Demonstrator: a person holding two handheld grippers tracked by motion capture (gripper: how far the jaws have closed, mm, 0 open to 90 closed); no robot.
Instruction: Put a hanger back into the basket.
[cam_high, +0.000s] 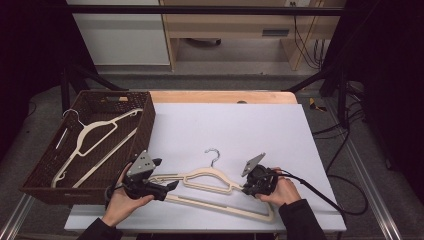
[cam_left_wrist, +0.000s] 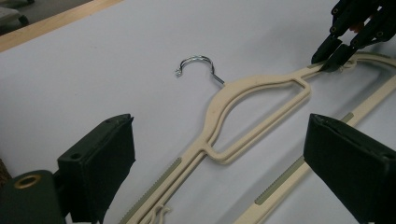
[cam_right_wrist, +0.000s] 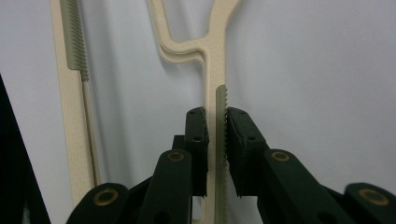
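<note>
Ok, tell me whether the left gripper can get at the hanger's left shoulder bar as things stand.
Probably yes: the left gripper has open jaws, and the hanger lies flat on the white table ahead of it, nothing between.

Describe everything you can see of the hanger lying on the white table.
The hanger is cream plastic with a silver metal hook and grey-green ribbed grip strips on its shoulders and lower bar. It lies flat on the white table, hook pointing away from the person. The right gripper is shut on one shoulder; the left gripper stands open over the other.
</note>
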